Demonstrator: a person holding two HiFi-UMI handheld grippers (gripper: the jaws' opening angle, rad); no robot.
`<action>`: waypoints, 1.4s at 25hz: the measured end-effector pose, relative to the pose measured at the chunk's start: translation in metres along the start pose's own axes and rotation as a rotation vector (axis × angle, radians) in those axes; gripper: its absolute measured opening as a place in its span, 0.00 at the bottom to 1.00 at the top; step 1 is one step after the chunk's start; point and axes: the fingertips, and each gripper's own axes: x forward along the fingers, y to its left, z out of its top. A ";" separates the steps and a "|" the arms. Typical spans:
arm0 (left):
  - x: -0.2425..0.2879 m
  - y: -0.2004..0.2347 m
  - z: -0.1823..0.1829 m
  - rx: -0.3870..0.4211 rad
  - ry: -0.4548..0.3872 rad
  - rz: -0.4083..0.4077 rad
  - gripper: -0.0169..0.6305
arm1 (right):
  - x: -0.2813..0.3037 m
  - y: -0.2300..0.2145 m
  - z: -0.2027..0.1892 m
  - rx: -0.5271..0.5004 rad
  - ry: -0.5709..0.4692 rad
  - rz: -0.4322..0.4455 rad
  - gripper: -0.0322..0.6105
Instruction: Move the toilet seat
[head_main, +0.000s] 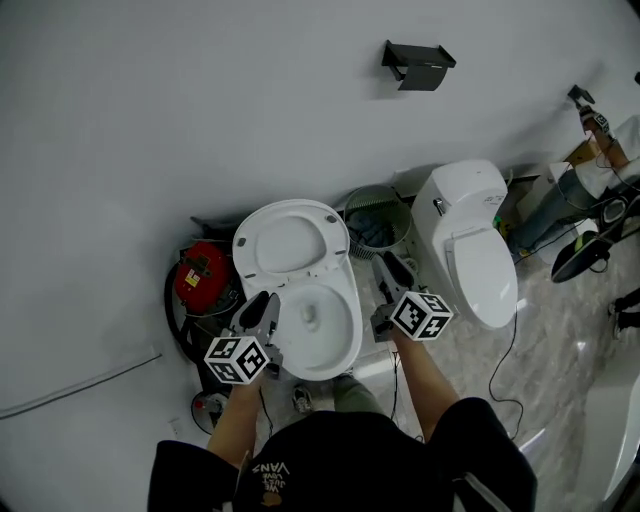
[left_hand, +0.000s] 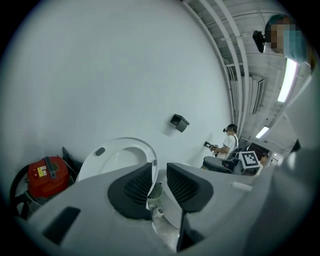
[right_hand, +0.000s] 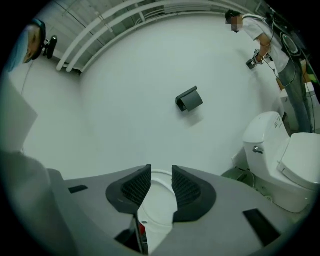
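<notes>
Two toilets stand against the white wall, with a mesh basket (head_main: 378, 222) between them. On the left one the seat (head_main: 340, 240) is up, leaning back toward the wall above the open bowl (head_main: 320, 330). The right toilet (head_main: 478, 250) has its lid down.

A person stands over the open bowl with a gripper in each hand. The left gripper (head_main: 262, 310) is at the bowl's left rim. In its own view the left gripper (left_hand: 159, 172) has its jaws a narrow gap apart with nothing clamped. The raised seat (left_hand: 117, 145) stands just beyond them, its edge running behind the left pad.

The right gripper (head_main: 390, 272) hangs off the bowl's right side, near the basket. Its own view shows the right gripper (right_hand: 161, 172) with jaws slightly parted too and empty, and the white seat (right_hand: 157, 200) shows through the gap.

A red machine (head_main: 203, 275) sits on the floor left of the open toilet. A black holder (head_main: 418, 65) is mounted high on the wall.
</notes>
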 end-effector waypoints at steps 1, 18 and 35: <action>-0.004 -0.003 -0.001 0.011 0.003 -0.008 0.16 | -0.010 0.003 0.000 -0.007 -0.011 -0.008 0.24; -0.059 -0.057 -0.015 0.197 0.052 -0.168 0.03 | -0.145 0.040 -0.011 -0.066 -0.148 -0.113 0.05; -0.119 -0.114 -0.032 0.409 0.102 -0.306 0.03 | -0.236 0.083 -0.039 -0.100 -0.144 -0.134 0.05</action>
